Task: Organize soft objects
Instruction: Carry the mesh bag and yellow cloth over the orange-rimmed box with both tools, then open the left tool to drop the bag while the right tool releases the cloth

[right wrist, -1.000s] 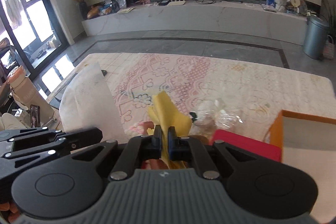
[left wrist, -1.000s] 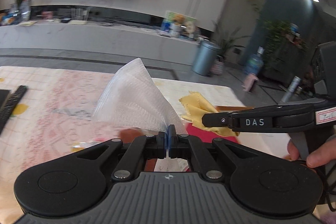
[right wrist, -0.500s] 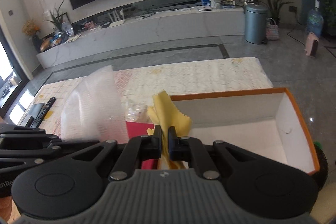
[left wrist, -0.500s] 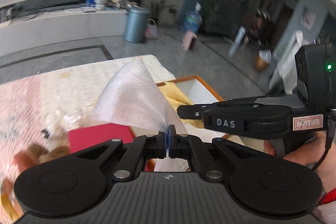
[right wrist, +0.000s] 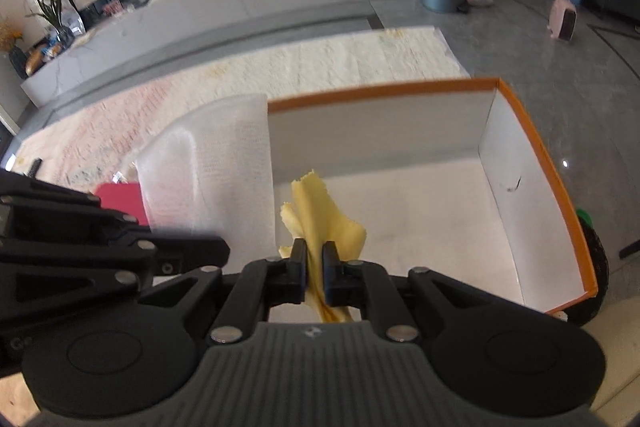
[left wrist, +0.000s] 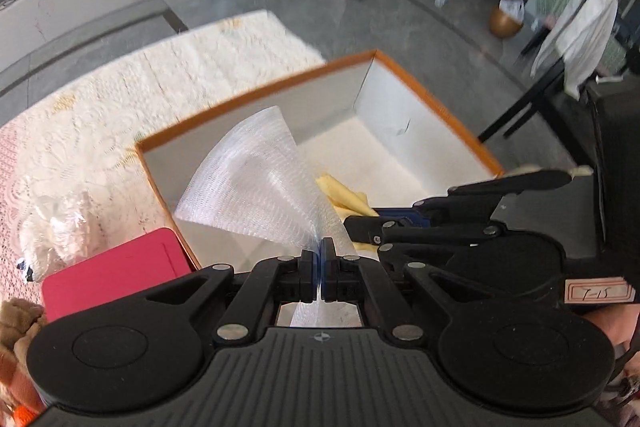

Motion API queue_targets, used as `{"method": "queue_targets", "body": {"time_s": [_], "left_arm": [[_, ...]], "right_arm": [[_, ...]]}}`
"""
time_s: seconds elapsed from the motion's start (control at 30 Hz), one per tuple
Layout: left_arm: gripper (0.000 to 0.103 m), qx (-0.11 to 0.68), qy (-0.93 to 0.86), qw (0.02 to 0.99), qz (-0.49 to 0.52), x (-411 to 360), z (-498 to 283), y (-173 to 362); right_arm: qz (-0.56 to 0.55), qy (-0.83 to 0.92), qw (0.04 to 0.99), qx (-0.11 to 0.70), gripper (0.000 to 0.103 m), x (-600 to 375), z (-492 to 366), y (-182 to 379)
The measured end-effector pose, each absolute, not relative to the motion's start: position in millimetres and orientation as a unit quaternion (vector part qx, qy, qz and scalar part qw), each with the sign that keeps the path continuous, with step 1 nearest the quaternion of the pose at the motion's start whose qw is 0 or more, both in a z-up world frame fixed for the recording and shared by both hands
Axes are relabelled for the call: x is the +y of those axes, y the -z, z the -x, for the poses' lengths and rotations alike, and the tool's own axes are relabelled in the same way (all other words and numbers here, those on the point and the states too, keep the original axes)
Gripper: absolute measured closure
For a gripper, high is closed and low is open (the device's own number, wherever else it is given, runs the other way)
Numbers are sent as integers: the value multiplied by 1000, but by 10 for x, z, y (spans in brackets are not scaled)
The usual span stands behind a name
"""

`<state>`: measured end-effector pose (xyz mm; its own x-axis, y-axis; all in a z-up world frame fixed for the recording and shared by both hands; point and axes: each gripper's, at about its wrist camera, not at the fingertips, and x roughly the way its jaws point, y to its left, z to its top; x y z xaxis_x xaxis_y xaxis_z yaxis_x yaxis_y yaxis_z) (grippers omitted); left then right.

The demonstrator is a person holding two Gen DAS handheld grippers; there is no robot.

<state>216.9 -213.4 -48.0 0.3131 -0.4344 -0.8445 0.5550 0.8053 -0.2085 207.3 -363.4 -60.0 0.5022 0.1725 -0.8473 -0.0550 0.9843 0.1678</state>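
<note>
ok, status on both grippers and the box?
Left gripper shut on white mesh cloth. Right gripper shut on yellow cloth. Both over orange-rimmed white box. Nothing blocking the drop.

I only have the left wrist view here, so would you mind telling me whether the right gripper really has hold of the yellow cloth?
Observer: Yes, the right gripper is shut on the yellow cloth, which sticks up between its fingers.
Operator: Thank you. Is it over the box?
Observer: It is; the orange-rimmed box lies open just ahead, its white floor bare beyond the cloth.
Operator: And my white mesh sheet?
Observer: From the right wrist view, the white mesh sheet stands upright to the left of the cloth, covering the box's near-left corner.
</note>
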Motion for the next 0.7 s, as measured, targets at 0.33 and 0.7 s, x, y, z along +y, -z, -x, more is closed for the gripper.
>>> {"method": "queue_targets", "body": {"time_s": [0.33, 0.7], "left_arm": [[101, 541, 285, 778, -141, -2335, -2301, 807], [87, 531, 251, 783, -201, -2403, -2267, 961]], "right_arm": [[-32, -78, 823, 562, 92, -3719, -2363, 1048], [-17, -89, 806, 586, 77, -3705, -2385, 1175]]}}
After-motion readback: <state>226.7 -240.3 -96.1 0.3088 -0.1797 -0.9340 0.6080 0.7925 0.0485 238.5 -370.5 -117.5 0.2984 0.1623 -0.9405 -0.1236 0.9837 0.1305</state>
